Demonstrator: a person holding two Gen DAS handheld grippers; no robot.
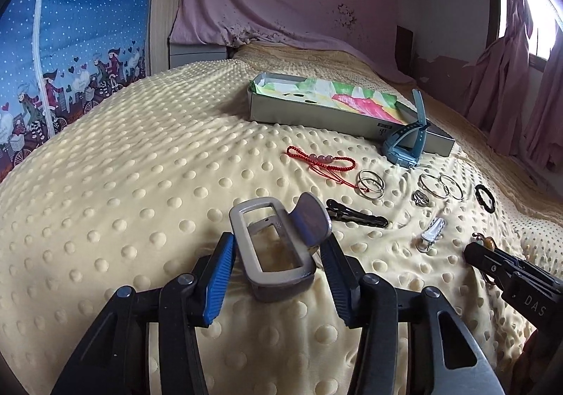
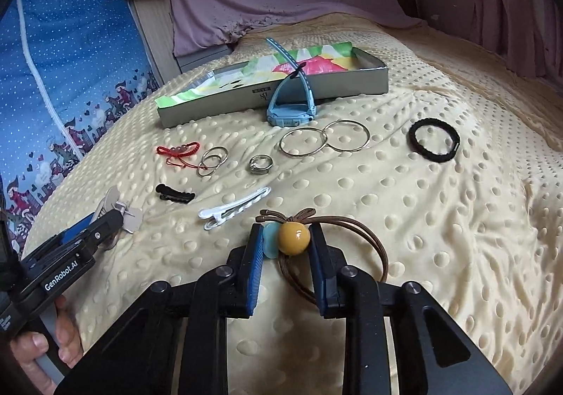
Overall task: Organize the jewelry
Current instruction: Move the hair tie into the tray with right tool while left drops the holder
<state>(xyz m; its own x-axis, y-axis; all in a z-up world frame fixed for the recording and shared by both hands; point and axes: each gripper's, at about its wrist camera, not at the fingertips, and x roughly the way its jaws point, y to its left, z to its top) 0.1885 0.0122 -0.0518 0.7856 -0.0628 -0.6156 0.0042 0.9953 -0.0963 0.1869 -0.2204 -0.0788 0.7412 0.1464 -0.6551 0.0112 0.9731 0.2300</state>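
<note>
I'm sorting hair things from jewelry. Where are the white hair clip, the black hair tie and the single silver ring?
white hair clip (image 2: 234, 208): right wrist view, middle of its body.
black hair tie (image 2: 414, 140): right wrist view, left side of the band.
silver ring (image 2: 260, 165): right wrist view, its band.

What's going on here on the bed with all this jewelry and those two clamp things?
A person is sorting accessories on a yellow dotted blanket. The left gripper straddles a beige hair claw clip; the right gripper is shut on a brown hair tie's yellow bead. Rings, hoops, clips, a red bracelet and a blue watch lie loose beside the open box.
</note>
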